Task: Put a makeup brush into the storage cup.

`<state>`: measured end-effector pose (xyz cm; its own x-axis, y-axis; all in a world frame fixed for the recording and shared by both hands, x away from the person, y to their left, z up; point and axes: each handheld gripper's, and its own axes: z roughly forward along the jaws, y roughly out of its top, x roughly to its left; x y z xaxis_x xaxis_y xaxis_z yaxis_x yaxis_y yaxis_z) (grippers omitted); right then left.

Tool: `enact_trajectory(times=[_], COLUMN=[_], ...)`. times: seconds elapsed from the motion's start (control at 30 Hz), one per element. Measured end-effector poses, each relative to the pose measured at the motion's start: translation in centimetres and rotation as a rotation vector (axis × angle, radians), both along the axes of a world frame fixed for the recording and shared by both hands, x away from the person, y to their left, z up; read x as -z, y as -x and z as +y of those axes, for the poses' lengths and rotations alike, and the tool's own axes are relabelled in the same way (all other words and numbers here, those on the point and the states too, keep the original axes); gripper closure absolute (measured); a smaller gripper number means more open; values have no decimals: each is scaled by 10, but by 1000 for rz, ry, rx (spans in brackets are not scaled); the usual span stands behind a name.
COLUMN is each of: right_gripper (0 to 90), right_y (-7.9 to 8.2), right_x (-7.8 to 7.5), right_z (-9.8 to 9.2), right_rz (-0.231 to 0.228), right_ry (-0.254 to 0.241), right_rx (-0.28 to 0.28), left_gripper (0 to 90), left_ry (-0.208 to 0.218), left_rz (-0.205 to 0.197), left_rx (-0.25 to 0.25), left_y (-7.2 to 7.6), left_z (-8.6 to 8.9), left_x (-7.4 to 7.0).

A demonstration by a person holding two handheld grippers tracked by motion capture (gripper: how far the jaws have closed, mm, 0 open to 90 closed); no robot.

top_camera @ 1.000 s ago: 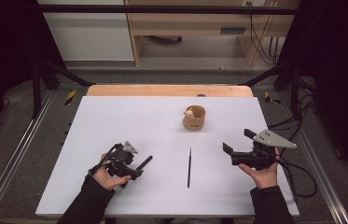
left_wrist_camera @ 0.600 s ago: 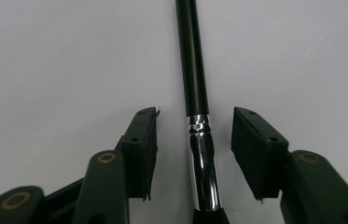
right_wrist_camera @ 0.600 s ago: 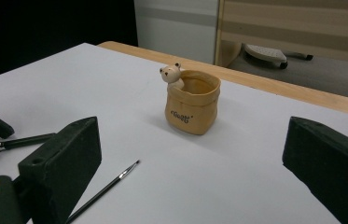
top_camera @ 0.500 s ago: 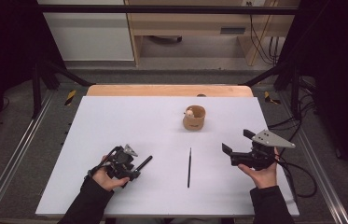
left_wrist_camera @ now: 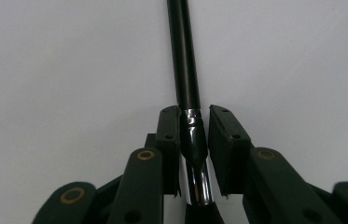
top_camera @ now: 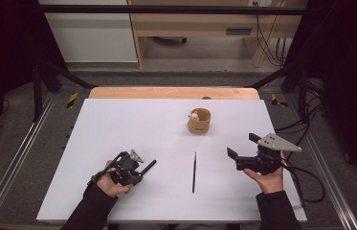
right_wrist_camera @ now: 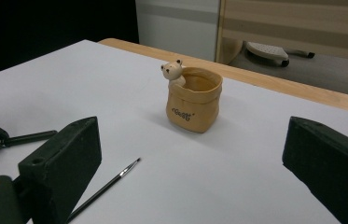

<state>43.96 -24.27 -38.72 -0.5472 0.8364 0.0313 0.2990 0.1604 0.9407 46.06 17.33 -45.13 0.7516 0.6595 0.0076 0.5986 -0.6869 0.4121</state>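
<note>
Left gripper (top_camera: 138,168) sits low at the near left of the white table (top_camera: 118,124), the hand wrapped round its body. Its jaws have just been closing, and a black paintbrush (left_wrist_camera: 183,56) lies between them. In the left gripper view the left pad looks to be against the brush's ferrule; a thin gap shows on the right side, so I cannot tell whether the grip is fully made. This brush's long axis runs straight out from the jaws, the black handle pointing away from the hand; in the high view it sticks out up and to the right across the table.

A second, thin paintbrush (top_camera: 194,171) lies flat on the table between the two hands, touched by neither. Its long axis runs near-to-far; in the right gripper view the bristle tip (right_wrist_camera: 135,161) is at the far end, toward the pot.

Right gripper (top_camera: 238,148) is held above the table at the near right, jaws spread wide with nothing between them, aimed at the pot.

Tan sack-shaped pot (top_camera: 199,121) stands upright beyond the thin brush, well apart from both grippers. A small bear figure (right_wrist_camera: 173,72) peeks over its rim; the inside otherwise looks bare.
</note>
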Motion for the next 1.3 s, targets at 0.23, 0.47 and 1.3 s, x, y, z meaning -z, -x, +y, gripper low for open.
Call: enact_trajectory(times=[0.23,0.47,1.3], right_gripper=[50,50,49], right_y=[0,0,1], right_x=[0,0,0], right_z=[0,0,1], right_rz=[2,2,3], right_ry=[-3,-3,1], right_rx=[-2,-3,-9], left_gripper=[773,778,782], left_ry=[-1,-4,72], left_rz=[10,6,-62], left_rx=[8,24,76], left_y=[0,-1,8], left_z=[-1,-1,6], left_x=[0,-1,-21])
